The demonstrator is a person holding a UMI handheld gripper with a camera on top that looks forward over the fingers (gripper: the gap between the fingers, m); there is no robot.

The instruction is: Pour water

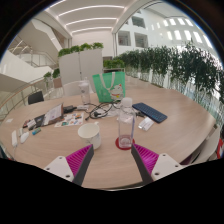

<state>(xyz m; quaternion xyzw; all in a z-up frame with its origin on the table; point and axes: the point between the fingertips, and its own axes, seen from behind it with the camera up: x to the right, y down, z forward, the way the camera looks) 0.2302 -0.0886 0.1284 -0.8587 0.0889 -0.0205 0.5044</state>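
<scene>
A clear plastic water bottle (125, 124) with a red base stands upright on the wooden table (170, 120), just ahead of my fingers and a little to the right of centre. A white cup (90, 133) sits to its left, also just beyond the fingers. My gripper (112, 158) is open, its magenta pads (78, 160) spread wide, and nothing lies between them. Both bottle and cup are apart from the fingers.
A dark tablet or notebook (150, 112) lies behind the bottle on the right. Papers and small items (50, 118) clutter the table's left side. A green bag (106, 86) and a wine glass (116, 92) stand farther back. Plants line the room beyond.
</scene>
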